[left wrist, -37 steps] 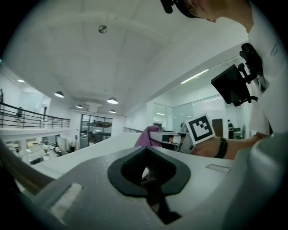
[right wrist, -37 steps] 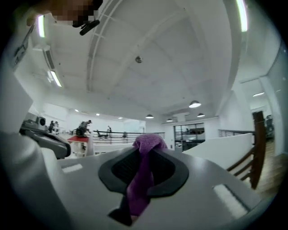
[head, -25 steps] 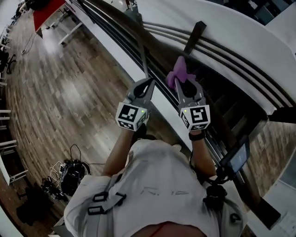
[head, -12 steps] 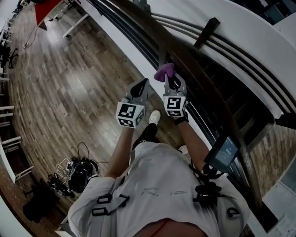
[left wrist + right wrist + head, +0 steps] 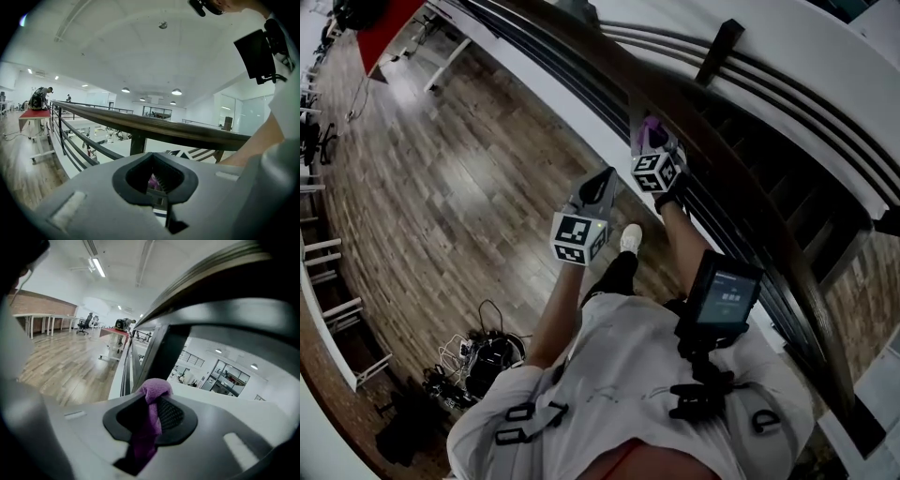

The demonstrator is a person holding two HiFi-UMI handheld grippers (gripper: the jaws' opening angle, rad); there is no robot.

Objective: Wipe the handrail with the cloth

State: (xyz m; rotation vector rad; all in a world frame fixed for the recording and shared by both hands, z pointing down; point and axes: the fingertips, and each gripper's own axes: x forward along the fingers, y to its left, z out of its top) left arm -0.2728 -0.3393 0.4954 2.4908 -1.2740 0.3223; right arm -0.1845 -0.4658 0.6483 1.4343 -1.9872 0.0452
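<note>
A dark wooden handrail (image 5: 703, 122) runs from the upper left down to the lower right in the head view. My right gripper (image 5: 650, 139) is pressed against its near side, shut on a purple cloth (image 5: 649, 123). The right gripper view has the cloth (image 5: 151, 408) clamped between the jaws and bunched at their tips, with the handrail (image 5: 220, 282) close overhead. My left gripper (image 5: 604, 180) hangs left of the rail and apart from it, shut with nothing in it. The left gripper view looks along the handrail (image 5: 159, 127) past the closed left gripper (image 5: 157, 180).
Dark horizontal bars (image 5: 572, 80) and a post (image 5: 718, 49) stand under the rail, with stairs beyond. A screen device (image 5: 724, 292) hangs at the person's chest. Cables (image 5: 483, 356) lie on the wood floor (image 5: 459, 178) lower left, and a red table (image 5: 386, 26) is far left.
The right gripper with the cloth has slid along the handrail and now sits tight against it. The left gripper has stayed shut beside it, shifting slightly right.
</note>
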